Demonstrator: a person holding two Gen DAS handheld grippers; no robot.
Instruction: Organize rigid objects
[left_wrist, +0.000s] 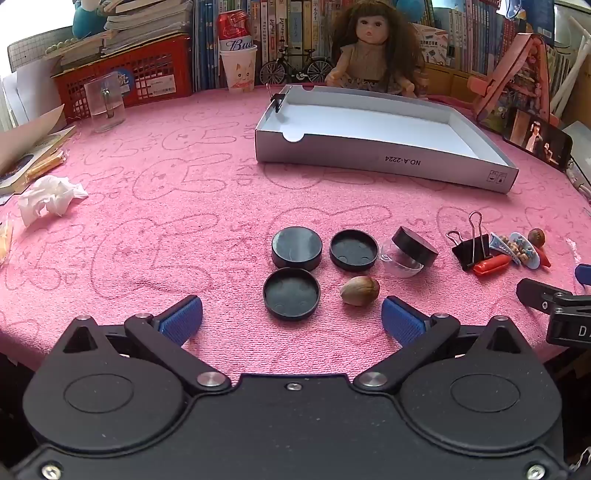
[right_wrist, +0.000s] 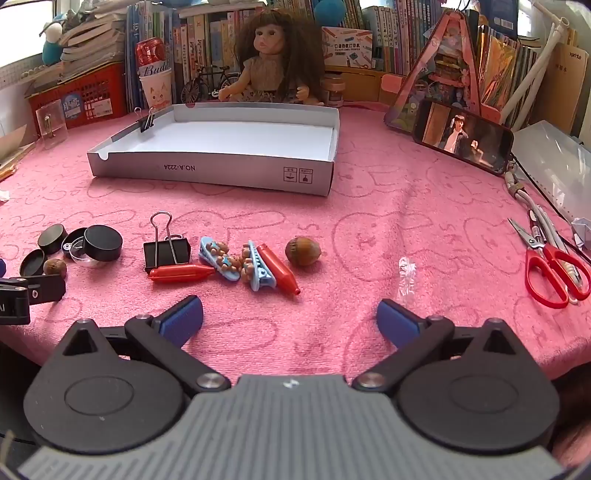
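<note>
Rigid objects lie loose on the pink cloth (left_wrist: 166, 206), none yet in the white cardboard box (left_wrist: 384, 168) that stands farther back, in front of a doll (left_wrist: 373, 44).

Left wrist view, left to right:
- Crumpled tissue (left_wrist: 48, 199) at the far left edge of the cloth, well apart from the rest.
- Three black round lids: one closed side up (left_wrist: 296, 246), one hollow side up just right of it (left_wrist: 354, 250), one hollow side up in front (left_wrist: 291, 293). Close together; contact cannot be judged.
- Brown nut (left_wrist: 360, 291) just right of the front lid.
- Small clear jar (left_wrist: 410, 253) with black cap, tipped on its side.
- Black binder clip (left_wrist: 469, 247), beside it a red cap-like piece (left_wrist: 493, 266) and blue hair clips (left_wrist: 517, 249).
- Left gripper (left_wrist: 291, 319): jaws spread wide, nothing between the pads, hovering just short of the front lid and nut.

Right wrist view, left to right:
- Same lids, jar and binder clip (right_wrist: 166, 251) at left.
- Second red piece (right_wrist: 277, 267) lying against the hair clips (right_wrist: 236, 262).
- Second brown nut (right_wrist: 303, 251) just right of it, apart.
- Scrap of clear film (right_wrist: 406, 275).
- Red-handled scissors (right_wrist: 554, 266) near the right edge.
- Right gripper (right_wrist: 290, 319): jaws spread wide, empty, above bare cloth in front of the hair clips.

A small binder clip (right_wrist: 146, 122) grips the box's left wall.
</note>
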